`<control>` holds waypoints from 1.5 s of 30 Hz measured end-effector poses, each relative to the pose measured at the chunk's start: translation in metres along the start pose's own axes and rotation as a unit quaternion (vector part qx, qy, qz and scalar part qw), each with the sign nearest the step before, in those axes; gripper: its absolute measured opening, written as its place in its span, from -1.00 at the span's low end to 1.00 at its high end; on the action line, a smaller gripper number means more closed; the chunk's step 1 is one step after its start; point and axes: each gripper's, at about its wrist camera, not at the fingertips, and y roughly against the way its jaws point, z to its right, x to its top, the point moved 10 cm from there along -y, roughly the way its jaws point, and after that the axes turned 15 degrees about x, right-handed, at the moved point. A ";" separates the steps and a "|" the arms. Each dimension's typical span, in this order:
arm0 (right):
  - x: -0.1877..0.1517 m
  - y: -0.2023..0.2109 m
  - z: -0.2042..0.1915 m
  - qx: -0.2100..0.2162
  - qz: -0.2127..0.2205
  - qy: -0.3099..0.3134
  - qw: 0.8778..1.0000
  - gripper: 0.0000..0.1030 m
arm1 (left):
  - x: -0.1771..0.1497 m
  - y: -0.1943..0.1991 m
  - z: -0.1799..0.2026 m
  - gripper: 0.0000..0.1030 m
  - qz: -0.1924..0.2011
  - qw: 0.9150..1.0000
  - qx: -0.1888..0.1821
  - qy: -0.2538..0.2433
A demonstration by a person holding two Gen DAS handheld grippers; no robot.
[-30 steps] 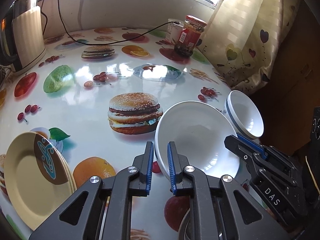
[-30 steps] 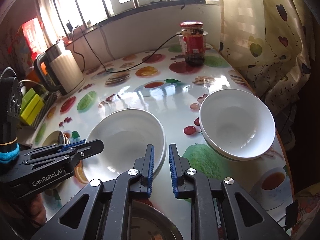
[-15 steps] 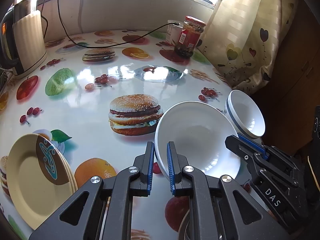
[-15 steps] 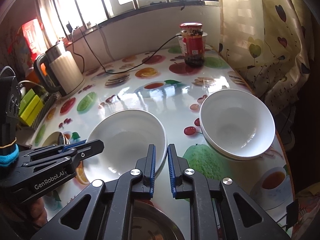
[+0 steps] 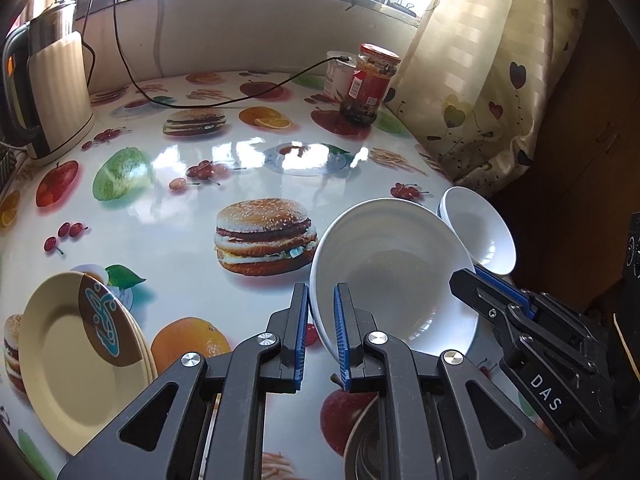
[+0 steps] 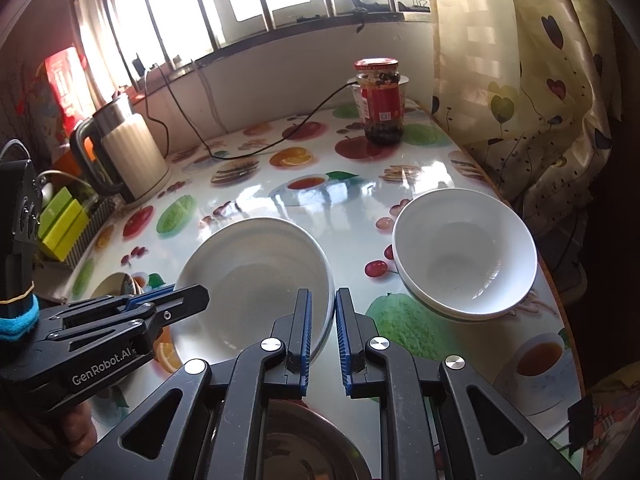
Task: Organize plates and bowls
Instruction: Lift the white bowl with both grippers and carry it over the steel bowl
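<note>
To the left of the left gripper (image 5: 321,330) lay a small stack of yellow plates (image 5: 76,356); two or perhaps three rims showed, and the exact count was unclear. That gripper was clamped on the near left rim of the large white bowl (image 5: 394,276), one pad inside the wall and one outside. The right gripper (image 6: 322,330) pinched the same bowl (image 6: 256,280) on its near right rim, so the bowl sat between the two tools, just ahead of both.

The bowl looked like glazed ceramic or melamine: rigid, smooth, likely slippery under rubber pads and breakable if dropped. Its thin rim seemed the only sensible hold, and two opposed pinches would probably keep it level.

To the right of the right gripper, and apart from the held bowl, stood two smaller white bowls (image 6: 464,256) nested together near the table (image 6: 256,196) edge. A metal dish (image 6: 304,448) lay below the jaws, partly hidden.

Counted: one large bowl, two nested bowls, one plate stack, one metal dish.
</note>
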 end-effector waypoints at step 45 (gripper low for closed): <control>-0.063 0.095 -0.029 -0.018 0.051 -0.018 0.998 -0.76 | -0.068 0.070 0.025 -0.74 0.013 0.999 -0.041 -0.030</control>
